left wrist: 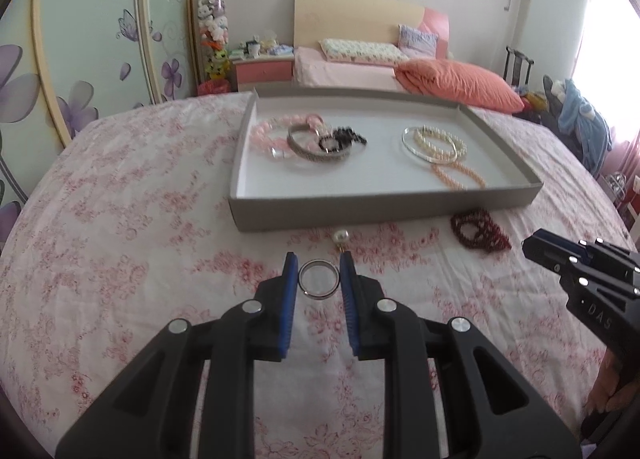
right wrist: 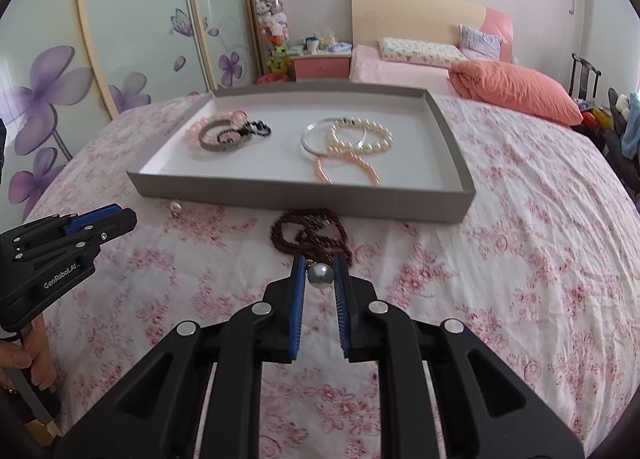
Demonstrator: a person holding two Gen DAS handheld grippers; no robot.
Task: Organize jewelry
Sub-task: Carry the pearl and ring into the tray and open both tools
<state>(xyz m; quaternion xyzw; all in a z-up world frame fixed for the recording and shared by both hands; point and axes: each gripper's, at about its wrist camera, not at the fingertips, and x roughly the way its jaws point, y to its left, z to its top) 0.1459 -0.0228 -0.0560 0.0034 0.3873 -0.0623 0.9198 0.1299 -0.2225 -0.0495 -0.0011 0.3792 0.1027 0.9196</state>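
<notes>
A: Ring (left wrist: 319, 279) is sitting between the blue pads of the left gripper (left wrist: 319, 279), jaws nearly closed and pinching it by its edges. It is hanging clear of the floral bedspread (left wrist: 120, 259), just short of the grey tray (left wrist: 384, 209).

B: Right gripper (right wrist: 320, 274) is doing the same with a pearl earring (right wrist: 319, 275), jaws narrowed onto the bead, its little post sticking out at the upper left.

A: So both are carrying. Tray is already holding two clusters: pink bead bracelet (left wrist: 266, 133), silver cuff (left wrist: 316, 153) and black beads (left wrist: 346, 137) on its left; thin bangle (left wrist: 430, 147) and pearl strands (left wrist: 442, 139) on its right.

B: Outside it, a second pearl earring (left wrist: 341, 237) is lying by the front wall, and dark red beads (right wrist: 310, 233) are lying near the right gripper.

A: Next move, I'm judging, is clearing the front wall and releasing low over bare tray floor. Ring could roll otherwise.

B: Earring belongs with its mate; that one needs fetching after.
</notes>
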